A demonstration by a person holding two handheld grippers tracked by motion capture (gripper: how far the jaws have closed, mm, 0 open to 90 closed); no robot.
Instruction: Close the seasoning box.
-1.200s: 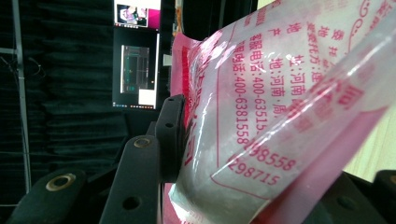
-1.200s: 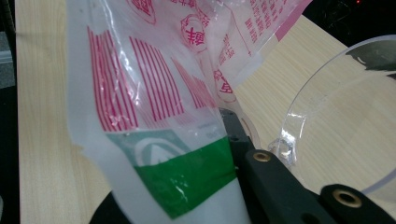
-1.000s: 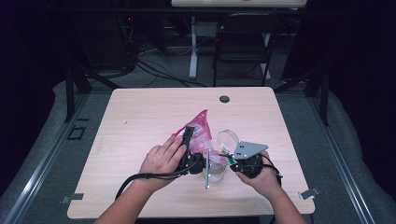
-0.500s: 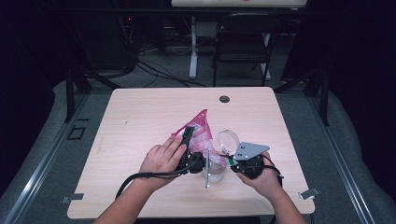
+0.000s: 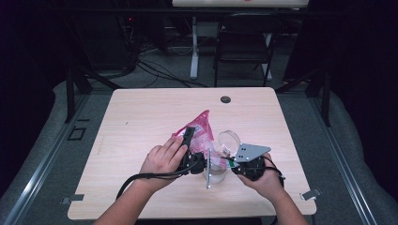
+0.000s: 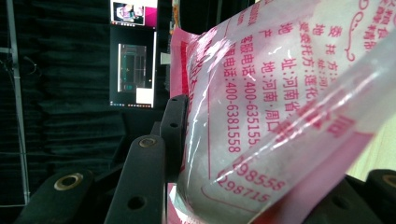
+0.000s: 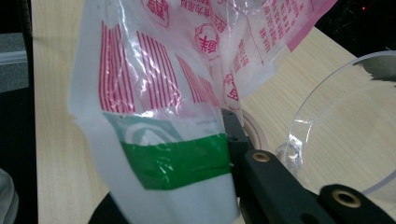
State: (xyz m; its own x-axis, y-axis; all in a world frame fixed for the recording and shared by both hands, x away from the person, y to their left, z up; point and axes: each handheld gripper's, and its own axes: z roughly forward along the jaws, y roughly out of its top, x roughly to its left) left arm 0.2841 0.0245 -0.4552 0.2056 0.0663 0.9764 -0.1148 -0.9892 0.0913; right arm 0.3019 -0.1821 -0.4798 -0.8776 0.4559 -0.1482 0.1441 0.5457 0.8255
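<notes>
The left gripper squeezed the pink bag, jaws partly apart. The right gripper pinched the bag's corner tight, above a clear jar.

The pink bag runs off the top, right and bottom edges of the left gripper view, so its whole shape cannot be seen. It covers most of the jaw on the right side. Its pink letters are cut off too. In the right gripper view the bag's corner with the green stripe hides one jaw almost fully, and the clear round lid is cut by the right edge. From above, the clear jar is partly hidden behind the two grippers, and what is inside it is too small to tell. The left hand covers the left gripper's body.
</notes>
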